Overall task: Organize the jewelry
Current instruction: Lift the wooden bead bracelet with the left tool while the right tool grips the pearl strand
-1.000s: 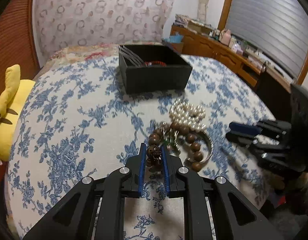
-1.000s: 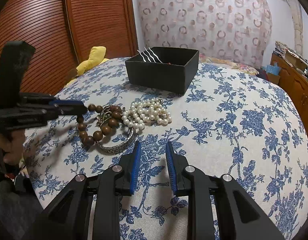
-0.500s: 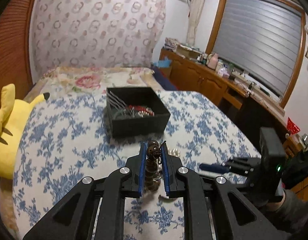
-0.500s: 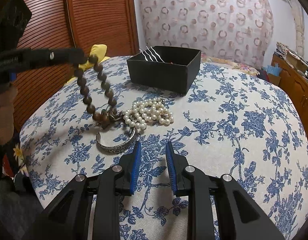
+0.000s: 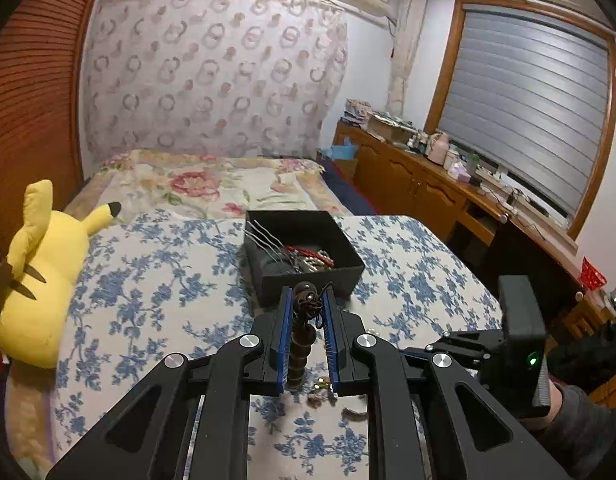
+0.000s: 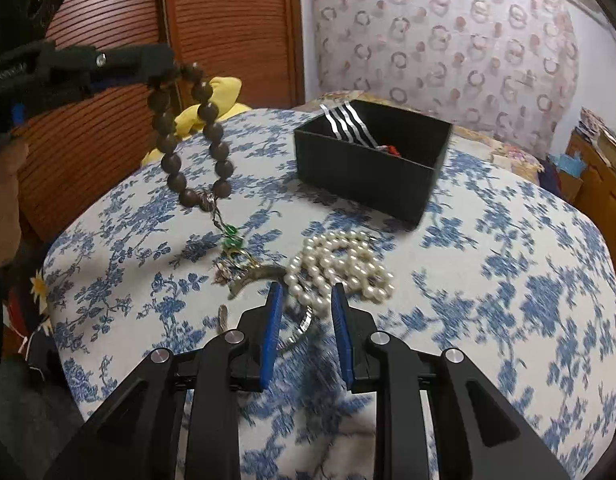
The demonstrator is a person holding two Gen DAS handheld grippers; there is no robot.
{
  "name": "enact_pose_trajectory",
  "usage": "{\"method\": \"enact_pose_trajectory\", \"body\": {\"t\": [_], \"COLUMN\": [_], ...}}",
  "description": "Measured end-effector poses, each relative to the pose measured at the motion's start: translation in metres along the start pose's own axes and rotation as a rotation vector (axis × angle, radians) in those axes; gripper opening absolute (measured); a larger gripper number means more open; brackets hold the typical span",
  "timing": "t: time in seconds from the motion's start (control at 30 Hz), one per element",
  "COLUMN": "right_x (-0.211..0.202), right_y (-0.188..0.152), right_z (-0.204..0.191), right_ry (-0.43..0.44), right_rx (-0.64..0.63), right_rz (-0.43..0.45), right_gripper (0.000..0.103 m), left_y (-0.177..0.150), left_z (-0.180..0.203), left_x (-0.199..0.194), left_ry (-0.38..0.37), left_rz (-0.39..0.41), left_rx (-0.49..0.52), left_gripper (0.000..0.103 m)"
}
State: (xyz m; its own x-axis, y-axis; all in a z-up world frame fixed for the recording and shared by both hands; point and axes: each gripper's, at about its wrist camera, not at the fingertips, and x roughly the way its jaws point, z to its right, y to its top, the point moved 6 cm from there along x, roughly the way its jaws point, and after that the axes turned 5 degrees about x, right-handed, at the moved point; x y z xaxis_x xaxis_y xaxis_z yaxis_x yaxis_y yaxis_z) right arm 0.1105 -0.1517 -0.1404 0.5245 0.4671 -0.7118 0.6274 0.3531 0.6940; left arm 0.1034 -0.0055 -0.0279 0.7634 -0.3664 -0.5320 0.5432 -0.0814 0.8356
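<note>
My left gripper (image 5: 306, 300) is shut on a brown wooden bead bracelet (image 5: 301, 334), held up above the table. In the right wrist view that left gripper (image 6: 160, 60) is at the upper left and the bracelet (image 6: 212, 132) hangs from it. A thin chain with green beads (image 6: 231, 240) is caught on its lowest bead and trails to the cloth. The black open box (image 5: 308, 278) (image 6: 364, 176) stands beyond, with silver hairpins and red beads inside. My right gripper (image 6: 304, 300) is open, low over a silver bangle (image 6: 304, 326) and beside a pearl necklace (image 6: 340, 264).
The round table (image 6: 508, 280) has a blue floral cloth. A yellow plush toy (image 5: 32, 280) lies at its left edge. A bed (image 5: 196, 184) is behind the table, a wooden cabinet (image 5: 428, 188) runs under the window, and slatted wooden doors (image 6: 228, 28) are on the left.
My left gripper has risen with the brown bead bracelet, lifting it off the table and pulling the green-bead chain up. My right gripper has moved forward to the bangle and pearls.
</note>
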Motion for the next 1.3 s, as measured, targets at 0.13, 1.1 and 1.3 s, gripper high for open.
{"method": "enact_pose_trajectory", "body": {"t": [0.13, 1.1, 1.3], "right_x": [0.011, -0.062, -0.082], "right_y": [0.004, 0.098, 0.124], "right_z": [-0.005, 0.026, 0.036], "right_ry": [-0.003, -0.021, -0.028], "right_rx": [-0.025, -0.062, -0.066], "right_rz": [-0.021, 0.193, 0.253], "right_gripper": [0.028, 0.008, 0.008], "left_y": [0.003, 0.047, 0.068], "left_z": [-0.005, -0.011, -0.008], "left_x": [-0.004, 0.002, 0.015], "left_ry": [0.010, 0.020, -0.003], "left_rz": [0.010, 0.067, 0.084], "left_rx": [-0.003, 0.033, 0.038], "left_gripper": [0.013, 0.014, 0.014]}}
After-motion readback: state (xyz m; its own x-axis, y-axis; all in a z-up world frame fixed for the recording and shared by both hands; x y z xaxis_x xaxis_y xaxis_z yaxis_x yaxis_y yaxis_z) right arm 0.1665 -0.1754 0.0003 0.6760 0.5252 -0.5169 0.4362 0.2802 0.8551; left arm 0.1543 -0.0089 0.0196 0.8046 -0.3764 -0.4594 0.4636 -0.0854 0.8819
